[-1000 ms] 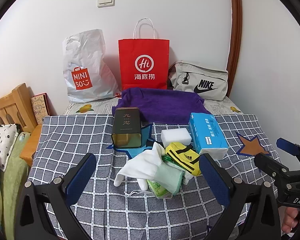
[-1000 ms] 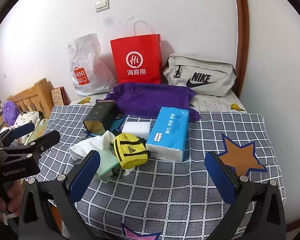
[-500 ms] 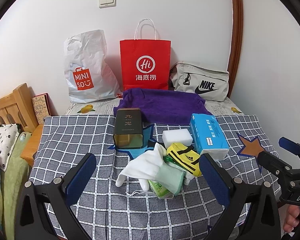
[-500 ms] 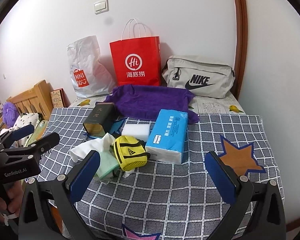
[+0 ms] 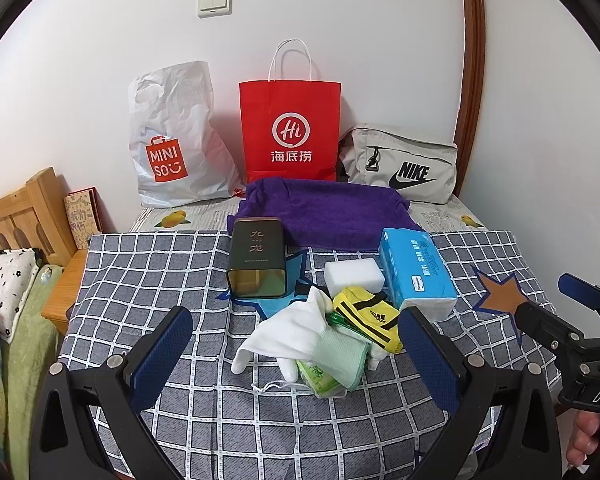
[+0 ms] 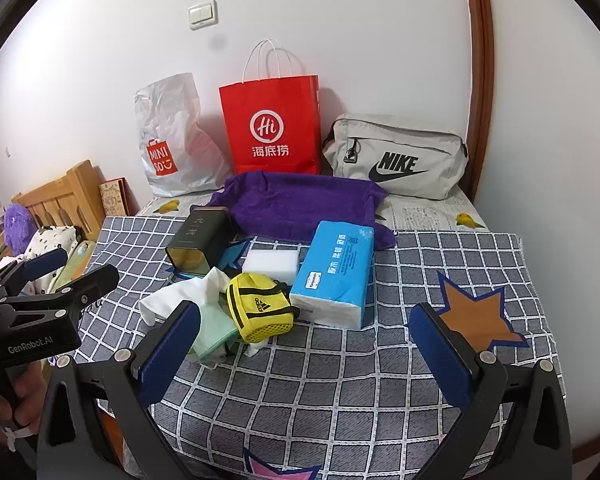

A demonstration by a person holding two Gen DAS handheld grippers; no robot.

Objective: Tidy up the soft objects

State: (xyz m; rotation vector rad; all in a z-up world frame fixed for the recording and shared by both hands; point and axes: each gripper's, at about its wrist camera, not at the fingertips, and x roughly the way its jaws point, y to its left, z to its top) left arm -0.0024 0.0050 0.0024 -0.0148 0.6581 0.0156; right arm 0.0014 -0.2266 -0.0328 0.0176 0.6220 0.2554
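A heap of soft things lies mid-table: a white glove (image 5: 288, 330), a pale green cloth (image 5: 340, 354), a yellow mesh pouch (image 5: 370, 316) (image 6: 260, 308), a white sponge block (image 5: 354, 276) and a blue tissue pack (image 5: 418, 270) (image 6: 334, 276). A purple towel (image 5: 324, 212) is spread behind them. My left gripper (image 5: 296, 354) hangs open just before the heap, holding nothing. My right gripper (image 6: 304, 346) is open too, nearer the table's front, right of the heap.
A dark tin (image 5: 256, 256) lies on its side left of the sponge. Against the wall stand a white plastic bag (image 5: 176, 140), a red paper bag (image 5: 290, 132) and a grey waist bag (image 5: 400, 164). A wooden bed frame (image 5: 24, 216) and bedding lie at left.
Both views have shifted slightly; the heap sits a little lower and nearer in each. Nothing on the table has moved and both grippers stay open.
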